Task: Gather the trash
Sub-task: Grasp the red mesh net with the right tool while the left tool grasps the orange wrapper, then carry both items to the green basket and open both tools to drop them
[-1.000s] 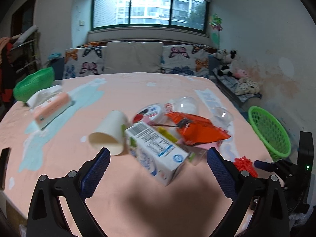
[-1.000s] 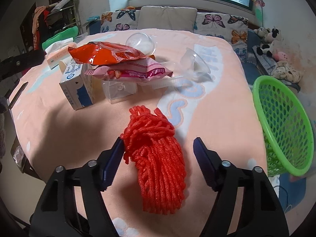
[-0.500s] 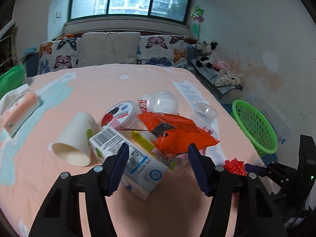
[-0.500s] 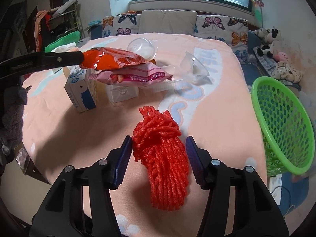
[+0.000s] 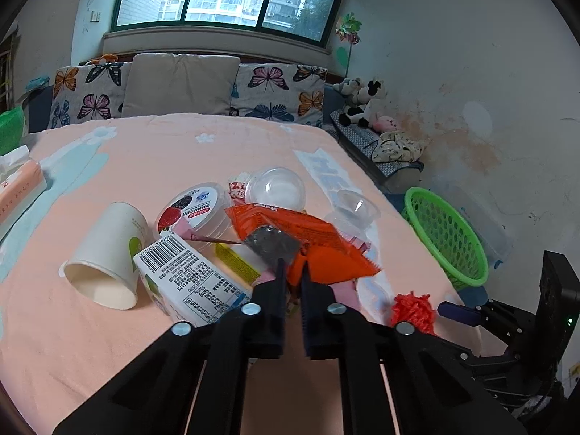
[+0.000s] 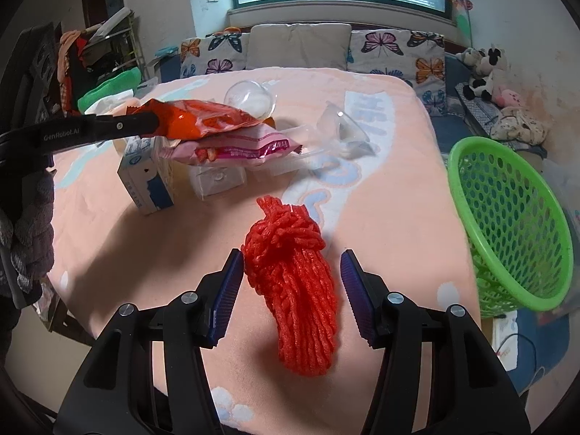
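Orange snack bag [image 5: 308, 239] atop the trash pile mid-table, left gripper [image 5: 291, 272] clamped on its near edge, red mesh net [image 6: 290, 282] between the closing right gripper [image 6: 290, 272] pads, left pad touching, green basket [image 6: 507, 224] at the table's right edge.

A peach blanket-covered table [image 6: 380, 116] carries the trash: beside the milk carton [image 5: 188, 279] lie a tipped paper cup [image 5: 108, 253], clear plastic box [image 6: 217, 181] and, nearer its edge, red foam netting [image 6: 293, 290].
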